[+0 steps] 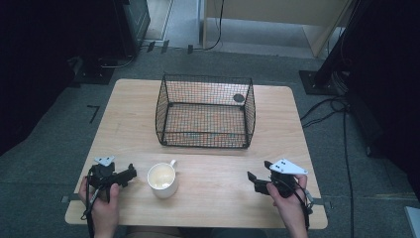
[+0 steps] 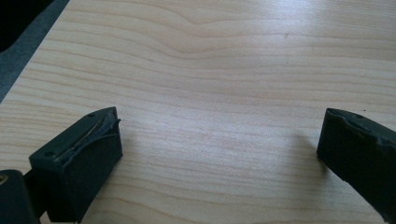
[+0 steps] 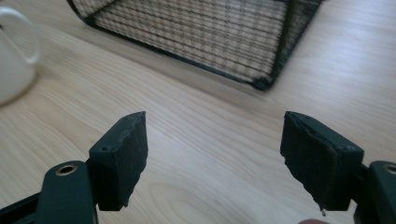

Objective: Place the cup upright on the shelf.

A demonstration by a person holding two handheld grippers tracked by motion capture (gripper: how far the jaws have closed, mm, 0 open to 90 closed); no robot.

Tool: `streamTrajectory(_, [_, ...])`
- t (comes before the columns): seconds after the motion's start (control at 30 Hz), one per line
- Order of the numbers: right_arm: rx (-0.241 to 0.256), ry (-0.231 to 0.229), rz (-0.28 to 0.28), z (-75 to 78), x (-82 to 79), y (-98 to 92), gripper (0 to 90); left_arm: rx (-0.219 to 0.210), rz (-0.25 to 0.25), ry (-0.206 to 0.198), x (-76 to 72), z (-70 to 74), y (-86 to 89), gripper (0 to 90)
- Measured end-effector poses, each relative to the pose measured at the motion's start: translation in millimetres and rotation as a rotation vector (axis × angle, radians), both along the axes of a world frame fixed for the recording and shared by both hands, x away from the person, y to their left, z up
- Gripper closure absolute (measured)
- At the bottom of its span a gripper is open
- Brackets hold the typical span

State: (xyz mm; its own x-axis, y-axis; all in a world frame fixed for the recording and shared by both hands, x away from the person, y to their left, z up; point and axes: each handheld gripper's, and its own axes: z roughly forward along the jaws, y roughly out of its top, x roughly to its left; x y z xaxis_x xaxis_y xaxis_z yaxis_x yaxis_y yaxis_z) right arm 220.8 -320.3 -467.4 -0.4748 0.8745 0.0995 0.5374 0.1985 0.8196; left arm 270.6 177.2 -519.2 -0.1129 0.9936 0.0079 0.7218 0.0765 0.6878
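Note:
A white mug [image 1: 163, 180] stands upright near the table's front, its handle turned toward the far side; its edge and handle [image 3: 16, 49] show at the left of the right gripper view. Behind it sits a black wire basket [image 1: 205, 111], whose near corner [image 3: 261, 83] lies ahead of the right gripper. My left gripper [image 1: 130, 176] rests low, just left of the mug, open over bare wood [image 2: 219, 135]. My right gripper [image 1: 256, 175] is held to the mug's right, open too, with nothing between its jaws [image 3: 212, 158].
The light wooden table [image 1: 213, 203] has bare room between mug and right gripper. A small dark round disc [image 1: 238, 98] lies at the basket's far right corner. Grey floor, cables [image 1: 327, 106] and dark stands surround the table.

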Motion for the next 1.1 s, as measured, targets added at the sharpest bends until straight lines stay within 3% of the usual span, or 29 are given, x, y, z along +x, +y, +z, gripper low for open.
streamTrajectory(0.07, [0.037, -0.009, 0.041, 6.1, 5.8, 14.1, 24.8, 0.000, 0.000, -0.001, 0.0, -0.1, 0.0, 0.1])
streamTrajectory(0.3, [0.039, -0.006, 0.099, 11.7, 16.0, 43.6, 24.6, 0.000, 0.000, 0.000, 0.0, 0.0, 0.1, 0.1])
streamTrajectory(0.63, [0.044, 0.017, 0.210, 15.1, 27.9, 85.2, 17.5, 0.000, 0.000, -0.001, 0.0, 0.0, 0.0, 0.1])
streamTrajectory(0.8, [0.059, 0.021, 0.234, 13.4, 31.4, 99.6, 17.3, -0.001, 0.000, -0.001, 0.0, 0.0, 0.0, 0.1])
streamTrajectory(1.03, [0.043, 0.014, 0.239, 10.8, 35.0, 112.8, 22.3, 0.000, 0.000, 0.000, 0.0, 0.0, 0.0, 0.1])
streamTrajectory(1.1, [0.049, 0.008, 0.240, 10.9, 35.7, 116.0, 28.8, 0.000, 0.000, 0.000, 0.0, 0.0, 0.0, 0.1])
